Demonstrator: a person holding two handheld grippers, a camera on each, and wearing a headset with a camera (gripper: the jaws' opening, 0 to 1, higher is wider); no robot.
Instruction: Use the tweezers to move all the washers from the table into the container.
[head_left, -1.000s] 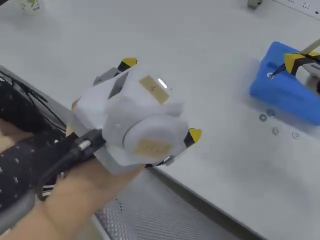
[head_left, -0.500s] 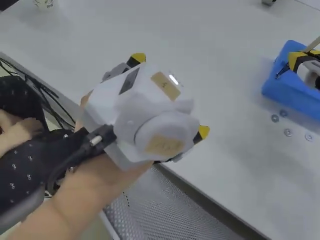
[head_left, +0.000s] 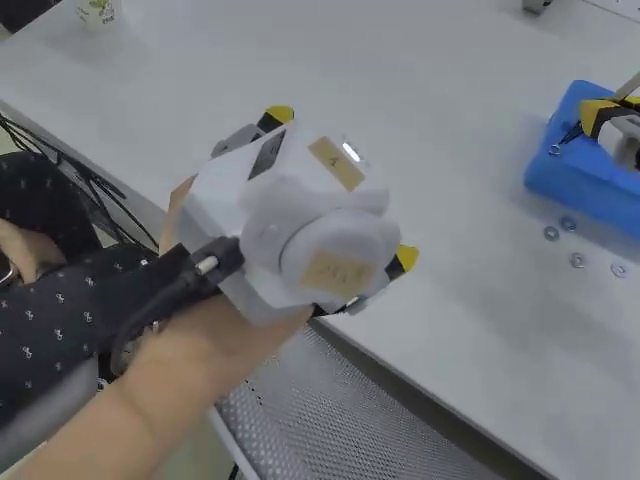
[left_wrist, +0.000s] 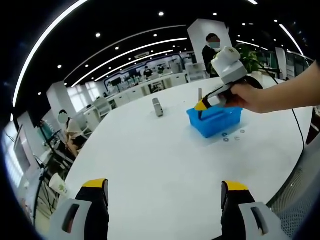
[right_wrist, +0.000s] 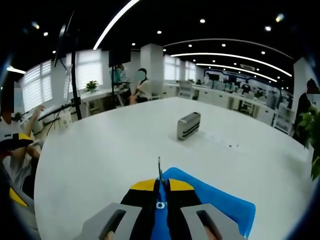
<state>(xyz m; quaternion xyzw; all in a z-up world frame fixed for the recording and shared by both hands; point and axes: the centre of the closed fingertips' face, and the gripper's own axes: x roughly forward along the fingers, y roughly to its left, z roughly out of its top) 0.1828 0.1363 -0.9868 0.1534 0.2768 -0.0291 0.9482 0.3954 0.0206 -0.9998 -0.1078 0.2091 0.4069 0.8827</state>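
White left gripper (head_left: 341, 187) hovers agape; right gripper (right_wrist: 161, 187) pinches tweezers (right_wrist: 159, 172) over container (right_wrist: 225, 205)

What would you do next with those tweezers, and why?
Probably lower the tweezers from above the blue container to the nearest washer. Four washers lie on the table beside it, and the right gripper is shut on the tweezers, poised there.

free: bare table (left_wrist: 150, 150) between left hand-held gripper (left_wrist: 164, 185) and container (left_wrist: 215, 120) | obstacle: grey box (left_wrist: 158, 107) beyond container
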